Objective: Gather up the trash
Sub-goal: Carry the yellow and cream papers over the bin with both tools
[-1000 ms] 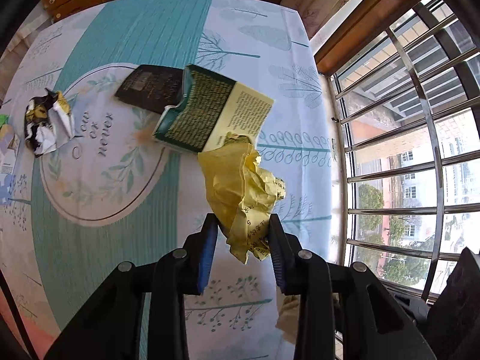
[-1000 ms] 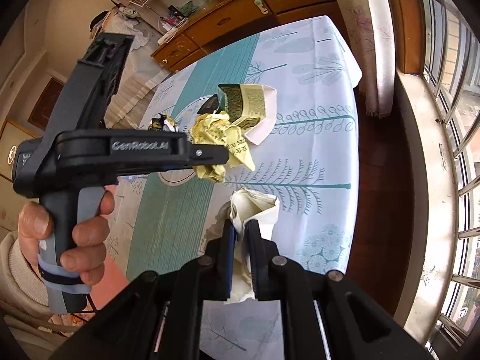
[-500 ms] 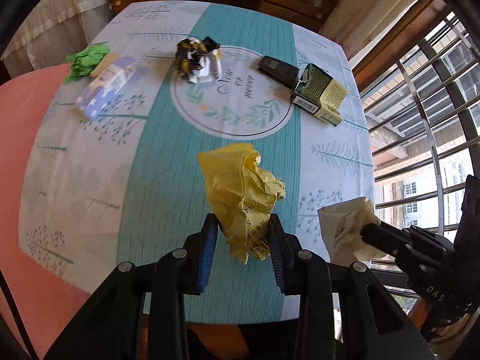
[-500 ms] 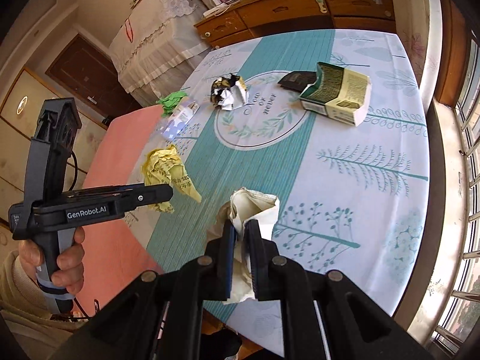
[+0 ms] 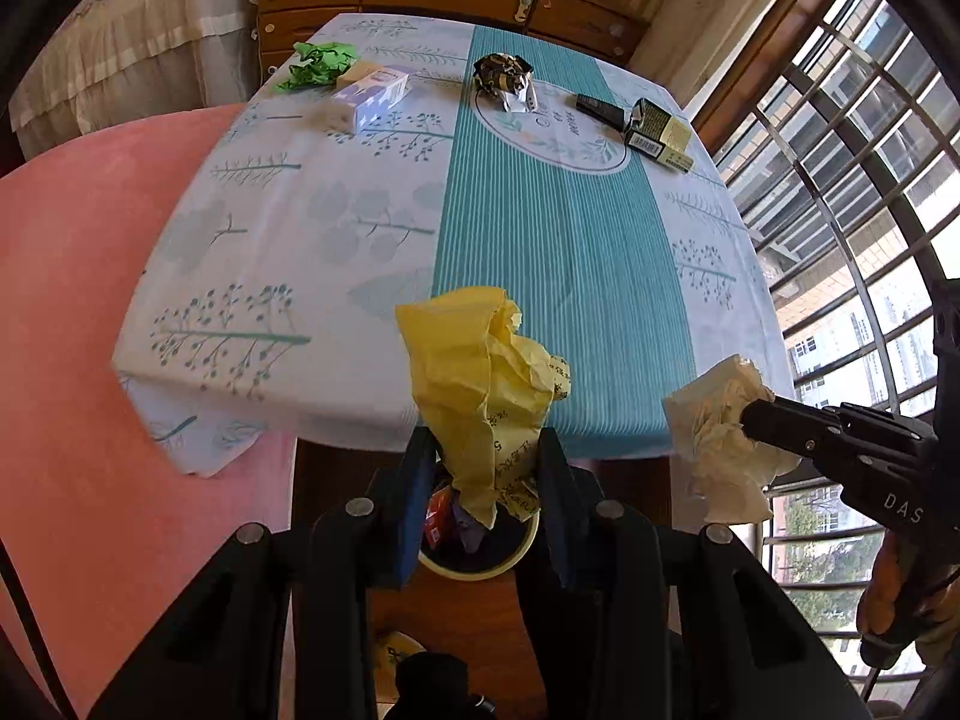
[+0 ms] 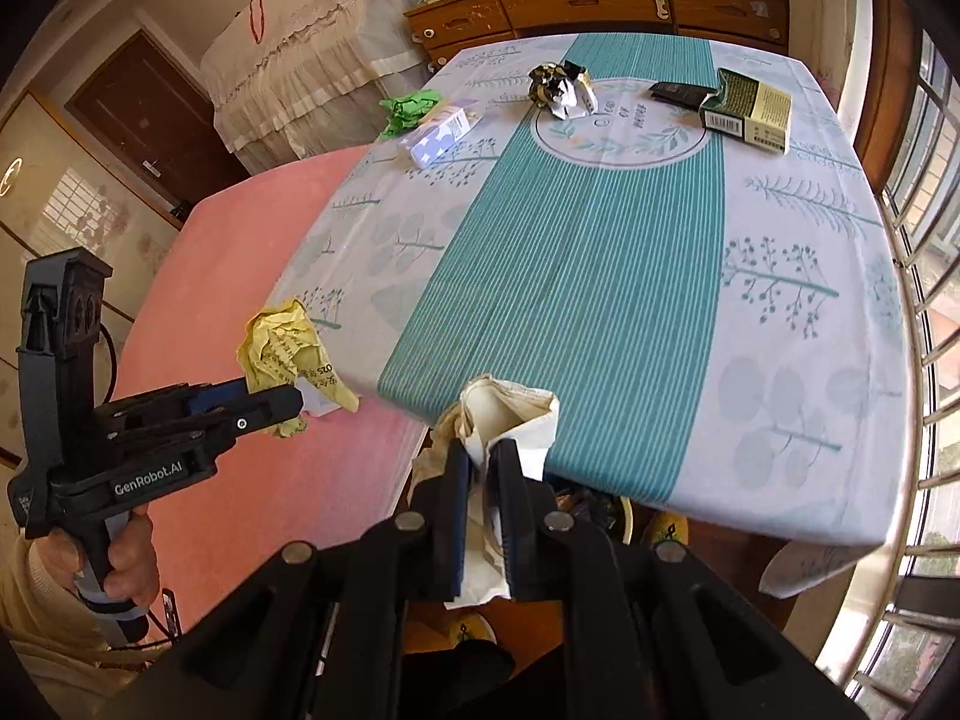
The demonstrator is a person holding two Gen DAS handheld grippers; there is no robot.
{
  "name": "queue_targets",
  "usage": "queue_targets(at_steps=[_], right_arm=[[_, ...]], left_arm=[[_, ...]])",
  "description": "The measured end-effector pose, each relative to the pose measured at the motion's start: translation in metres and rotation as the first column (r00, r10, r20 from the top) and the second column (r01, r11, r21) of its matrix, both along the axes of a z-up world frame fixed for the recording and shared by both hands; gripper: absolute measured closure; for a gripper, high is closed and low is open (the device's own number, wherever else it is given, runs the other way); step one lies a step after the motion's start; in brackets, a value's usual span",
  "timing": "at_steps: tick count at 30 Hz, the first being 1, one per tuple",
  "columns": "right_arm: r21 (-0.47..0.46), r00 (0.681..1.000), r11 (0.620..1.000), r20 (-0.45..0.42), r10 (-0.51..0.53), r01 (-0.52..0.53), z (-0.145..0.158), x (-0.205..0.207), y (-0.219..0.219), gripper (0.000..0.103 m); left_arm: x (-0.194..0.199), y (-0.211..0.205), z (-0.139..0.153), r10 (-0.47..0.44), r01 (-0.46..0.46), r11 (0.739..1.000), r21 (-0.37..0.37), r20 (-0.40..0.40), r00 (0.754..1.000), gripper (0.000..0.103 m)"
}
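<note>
- Past the table's point(image 5: 336, 312) near edge, the left gripper point(image 5: 480, 474) pinches crumpled yellow paper point(image 5: 480, 384) above a bin point(image 5: 480, 564).
- The right gripper point(image 6: 480, 468) clamps narrowly on a cream paper wad point(image 6: 510, 420).

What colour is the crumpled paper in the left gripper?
Yellow with dark print; the crumpled paper shows best in the left wrist view.

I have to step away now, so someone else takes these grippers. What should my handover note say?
Left claw: shut on yellow crumpled paper, held above the bin on the floor by the table's near edge.
Right claw: shut on cream crumpled paper, also off the table.
Done: both pieces lifted; neither dropped yet.
Left on the table: green wad, purple-white box, black-gold wrapper, dark packet, green-yellow box.
</note>
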State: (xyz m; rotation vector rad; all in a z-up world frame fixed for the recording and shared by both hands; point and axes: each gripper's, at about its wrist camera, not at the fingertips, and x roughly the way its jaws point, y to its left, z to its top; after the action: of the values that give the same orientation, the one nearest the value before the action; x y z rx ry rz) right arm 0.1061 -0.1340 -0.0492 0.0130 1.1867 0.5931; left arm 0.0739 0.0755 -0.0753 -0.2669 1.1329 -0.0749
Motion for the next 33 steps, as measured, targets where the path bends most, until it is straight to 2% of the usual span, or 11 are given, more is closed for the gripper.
queue_targets(at_steps=[7, 12, 16, 20, 25, 29, 33], right_arm=[[-0.085, 0.998, 0.996, -0.053, -0.042, 0.038, -0.041, -0.060, 0.036, 0.094], [-0.159, 0.995, 0.986, -0.085, -0.055, 0.041, -0.076, -0.077, 0.045, 0.094], [-0.206, 0.991, 0.976, -0.103, -0.087, 0.064, -0.117, -0.077, 0.038, 0.094], [-0.231, 0.985, 0.968, -0.114, -0.132, 0.103, -0.170, -0.074, 0.028, 0.094], [-0.255, 0.992, 0.962, -0.056, -0.115, 0.098, -0.240, -0.073, 0.022, 0.094], [-0.227, 0.991, 0.968, -0.048, -0.123, 0.109, -0.291, -0.064, 0.014, 0.094], [-0.196, 0.989, 0.973, -0.058, -0.135, 0.122, -0.336, -0.049, 0.008, 0.093]], left_arm=[[-0.061, 0.008, -0.038, -0.056, 0.057, 0.998, 0.020, -0.032, 0.998, 0.071], [-0.072, 0.003, -0.075, -0.069, 0.069, 0.998, 0.008, -0.074, 0.995, 0.071], [-0.069, -0.003, -0.115, -0.068, 0.069, 0.998, 0.006, -0.106, 0.992, 0.071], [-0.060, -0.007, -0.167, -0.049, 0.045, 0.999, -0.027, -0.146, 0.988, 0.071], [-0.047, -0.022, -0.244, -0.028, 0.018, 0.999, -0.050, -0.202, 0.979, 0.071], [-0.036, -0.039, -0.304, -0.022, 0.011, 0.999, -0.050, -0.237, 0.971, 0.071], [-0.023, -0.054, -0.351, -0.024, 0.010, 0.999, -0.054, -0.256, 0.966, 0.070]])
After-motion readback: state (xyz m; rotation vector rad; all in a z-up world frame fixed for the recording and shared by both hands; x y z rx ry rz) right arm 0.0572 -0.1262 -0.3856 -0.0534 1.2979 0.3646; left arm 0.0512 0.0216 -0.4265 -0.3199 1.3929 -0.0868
